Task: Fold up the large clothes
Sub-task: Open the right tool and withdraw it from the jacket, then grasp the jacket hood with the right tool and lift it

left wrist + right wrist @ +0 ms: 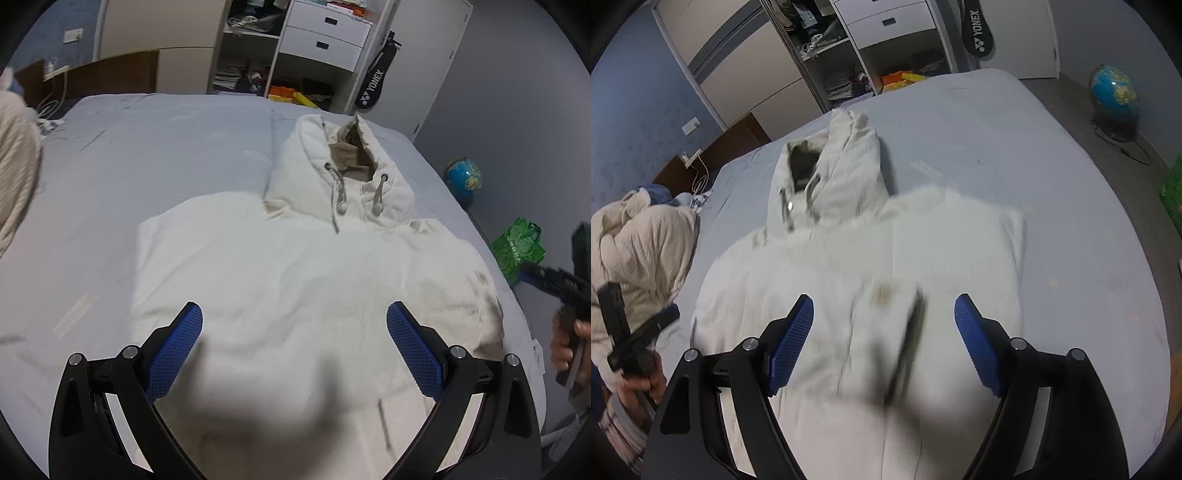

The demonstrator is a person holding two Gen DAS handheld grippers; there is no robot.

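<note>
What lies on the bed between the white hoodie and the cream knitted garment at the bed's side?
Only bare grey sheet separates the white hoodie from the cream knitted garment; the right wrist view shows it best.

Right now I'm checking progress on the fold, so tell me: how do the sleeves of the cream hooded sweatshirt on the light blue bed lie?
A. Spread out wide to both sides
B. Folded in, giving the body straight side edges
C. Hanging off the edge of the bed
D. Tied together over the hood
B: the cream hooded sweatshirt shows a squared body with no sleeve stretched over the light blue bed.
</note>
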